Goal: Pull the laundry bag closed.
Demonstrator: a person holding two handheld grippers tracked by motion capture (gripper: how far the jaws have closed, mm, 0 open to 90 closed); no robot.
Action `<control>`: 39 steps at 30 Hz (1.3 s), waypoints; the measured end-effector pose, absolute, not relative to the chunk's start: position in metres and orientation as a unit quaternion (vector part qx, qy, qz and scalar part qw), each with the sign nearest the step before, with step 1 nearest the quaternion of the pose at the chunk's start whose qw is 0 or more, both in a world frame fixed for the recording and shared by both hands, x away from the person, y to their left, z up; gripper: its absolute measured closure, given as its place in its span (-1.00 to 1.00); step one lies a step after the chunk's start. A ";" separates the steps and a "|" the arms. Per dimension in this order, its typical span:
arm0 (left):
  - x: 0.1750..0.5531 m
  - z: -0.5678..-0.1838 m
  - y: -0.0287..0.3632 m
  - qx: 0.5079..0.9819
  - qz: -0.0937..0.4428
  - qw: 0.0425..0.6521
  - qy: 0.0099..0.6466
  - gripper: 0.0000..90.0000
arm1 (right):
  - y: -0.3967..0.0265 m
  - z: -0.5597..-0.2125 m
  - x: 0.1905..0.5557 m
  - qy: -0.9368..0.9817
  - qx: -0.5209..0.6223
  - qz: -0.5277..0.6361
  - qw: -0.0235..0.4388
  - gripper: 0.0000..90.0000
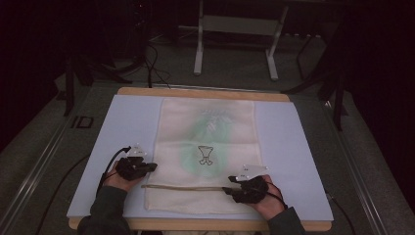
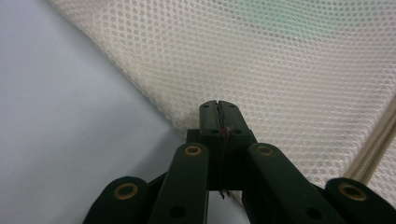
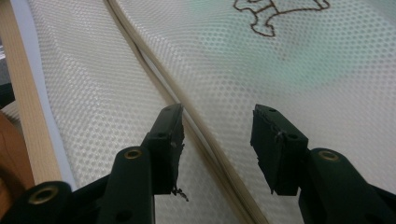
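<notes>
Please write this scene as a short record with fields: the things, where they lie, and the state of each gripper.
surface: pale blue mat on a wooden table
main thing: white mesh bag, lying flat on the mat
bag detail: small brown drawing over a green patch; zipper runs across near the person's end
left gripper: jaws shut on the bag's left edge
right gripper: jaws open, one on each side of the zipper line, at its right end

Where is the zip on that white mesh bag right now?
In the high view the zip runs across the near end of the mesh bag, between the left gripper and the right gripper.
</notes>
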State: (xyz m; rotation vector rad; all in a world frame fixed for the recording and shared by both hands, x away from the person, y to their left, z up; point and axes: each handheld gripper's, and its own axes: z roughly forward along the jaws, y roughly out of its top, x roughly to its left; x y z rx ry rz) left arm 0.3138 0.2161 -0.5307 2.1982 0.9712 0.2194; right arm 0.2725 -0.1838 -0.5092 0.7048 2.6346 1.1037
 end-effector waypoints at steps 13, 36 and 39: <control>0.314 -0.531 0.216 0.853 0.082 0.357 0.372 0.98 | -0.161 -0.509 0.274 0.899 0.211 0.373 0.091 0.20; 0.314 -0.531 0.216 0.854 0.083 0.356 0.370 0.98 | -0.114 -0.506 0.276 0.908 0.161 0.379 0.079 0.20; 0.314 -0.531 0.216 0.855 0.083 0.355 0.369 0.98 | -0.111 -0.506 0.277 0.908 0.159 0.380 0.077 0.20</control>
